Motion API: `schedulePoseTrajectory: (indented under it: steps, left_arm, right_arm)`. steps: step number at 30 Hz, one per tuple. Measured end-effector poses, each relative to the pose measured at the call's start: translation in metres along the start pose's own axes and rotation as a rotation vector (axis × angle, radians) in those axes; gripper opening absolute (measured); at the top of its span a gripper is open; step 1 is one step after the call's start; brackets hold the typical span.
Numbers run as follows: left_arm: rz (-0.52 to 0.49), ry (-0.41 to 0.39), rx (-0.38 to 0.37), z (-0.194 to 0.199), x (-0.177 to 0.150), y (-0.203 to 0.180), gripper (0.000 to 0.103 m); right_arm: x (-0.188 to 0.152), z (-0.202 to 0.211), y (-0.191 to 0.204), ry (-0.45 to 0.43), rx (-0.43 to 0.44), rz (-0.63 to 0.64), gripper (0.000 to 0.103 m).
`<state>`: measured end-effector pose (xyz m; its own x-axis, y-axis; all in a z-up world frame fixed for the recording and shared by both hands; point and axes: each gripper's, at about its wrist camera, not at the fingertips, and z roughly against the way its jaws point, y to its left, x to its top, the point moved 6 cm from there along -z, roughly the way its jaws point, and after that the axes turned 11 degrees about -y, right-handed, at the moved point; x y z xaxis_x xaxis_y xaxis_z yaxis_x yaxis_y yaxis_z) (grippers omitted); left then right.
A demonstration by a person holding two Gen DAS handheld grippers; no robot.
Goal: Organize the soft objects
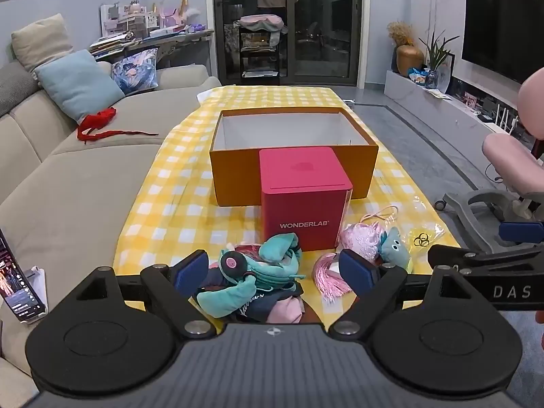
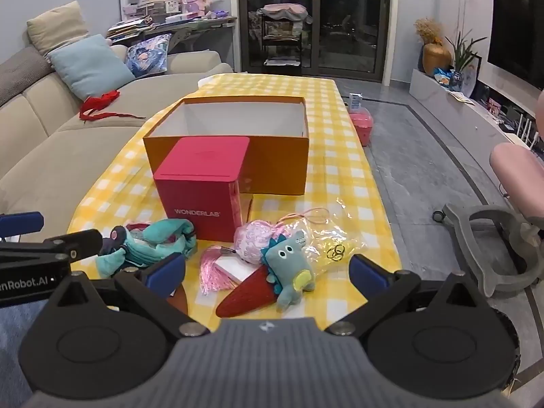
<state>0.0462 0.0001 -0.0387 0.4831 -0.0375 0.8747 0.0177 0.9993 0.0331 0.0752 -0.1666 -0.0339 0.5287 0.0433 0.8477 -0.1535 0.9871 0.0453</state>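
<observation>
My left tool [image 1: 273,272] hung over the near edge of the worktop [image 1: 163,187] with its blue pads spread wide, pinching nothing. Between the pads lay a heap of soft things: a teal plush toy [image 1: 268,265] with a dark round face, resting on dark and pink cloth [image 1: 282,302]. My right tool [image 2: 268,273] was likewise spread wide and held nothing. Just ahead of its pads lay a red strawberry-shaped plush [image 2: 244,292], and touching it on the right a small blue-green dinosaur plush [image 2: 289,268]. A pink tassel [image 2: 214,272] and a white card [image 2: 234,268] lay to the left of the strawberry, and a pink fluffy ball [image 2: 253,241] with a thin pink cord sat just behind the dinosaur. A clear plastic bag [image 2: 336,241] with a printed symbol lay crumpled toward the right edge of the worktop, touching the dinosaur.

Behind both heaps, near the middle of the worktop, stood a closed pink cube box [image 1: 304,197] marked WONDERLAB. Directly behind it, touching or nearly so, sat an open orange box [image 1: 294,156] with a white interior in which I could see nothing. A yellow-and-white checked cloth [image 1: 190,156] covered the whole worktop.

Off the left edge ran a beige sofa [image 1: 68,176] carrying cushions and a red ribbon [image 1: 102,125]. Off the right edge stood a pink office chair [image 1: 510,170] on the grey floor.
</observation>
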Motion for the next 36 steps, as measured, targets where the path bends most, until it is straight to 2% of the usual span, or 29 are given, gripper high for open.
schedulePoseTrajectory:
  steps: [17,36]
  left_arm:
    - [-0.005,-0.011,-0.016,0.001,-0.001,-0.007,0.101]
    - [-0.001,-0.008,-0.02,0.0,-0.002,-0.007,0.101]
  right_arm:
    - [-0.002,0.001,-0.01,0.0,0.002,0.003,0.1]
    - [-0.001,0.001,-0.002,0.004,-0.02,0.0,0.1]
